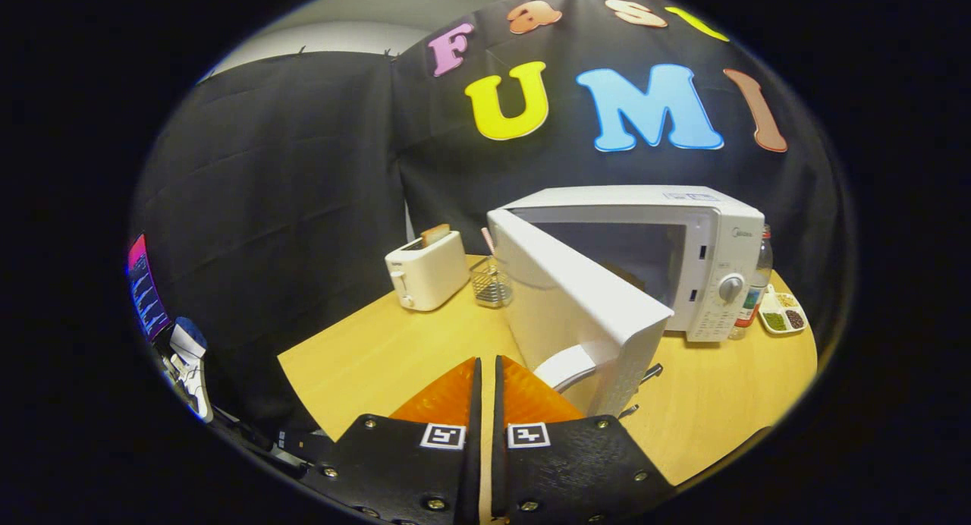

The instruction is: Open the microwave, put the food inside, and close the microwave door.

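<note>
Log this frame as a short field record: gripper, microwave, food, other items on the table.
gripper: jaws closed together, nothing between them, low over the table
microwave: white boxy microwave oven on the round wooden table, beyond the jaws
door: white microwave door swung open toward the gripper, just ahead of the jaws
food: white plate partly visible behind the door's lower edge; contents cannot tell
other items: white toaster with a slice in it, small wire basket, bottle and divided snack tray beside the microwave
</note>
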`<state>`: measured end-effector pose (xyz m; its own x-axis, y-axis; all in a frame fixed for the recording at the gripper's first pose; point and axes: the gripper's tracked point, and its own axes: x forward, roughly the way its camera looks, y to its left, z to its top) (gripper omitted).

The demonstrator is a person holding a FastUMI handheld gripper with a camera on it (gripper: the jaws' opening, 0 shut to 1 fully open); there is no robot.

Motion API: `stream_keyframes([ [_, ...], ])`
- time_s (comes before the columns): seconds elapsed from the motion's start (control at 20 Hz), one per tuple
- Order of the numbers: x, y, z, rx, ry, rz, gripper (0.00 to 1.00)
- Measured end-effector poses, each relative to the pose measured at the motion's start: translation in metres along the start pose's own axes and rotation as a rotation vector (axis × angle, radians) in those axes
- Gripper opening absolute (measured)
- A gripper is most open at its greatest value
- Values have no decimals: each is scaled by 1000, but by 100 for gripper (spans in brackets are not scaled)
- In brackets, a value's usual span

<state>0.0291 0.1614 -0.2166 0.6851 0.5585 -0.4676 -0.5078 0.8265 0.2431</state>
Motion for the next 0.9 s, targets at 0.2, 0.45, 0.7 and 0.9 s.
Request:
stream_keyframes([
  [0.2,13,-45,11,39,-6,-68,7],
  [0.45,42,-92,23,79,3,-144,7],
  [0.7,68,-124,38,98,-10,-199,7],
  [0.9,88,-142,43,102,-12,-241,7],
])
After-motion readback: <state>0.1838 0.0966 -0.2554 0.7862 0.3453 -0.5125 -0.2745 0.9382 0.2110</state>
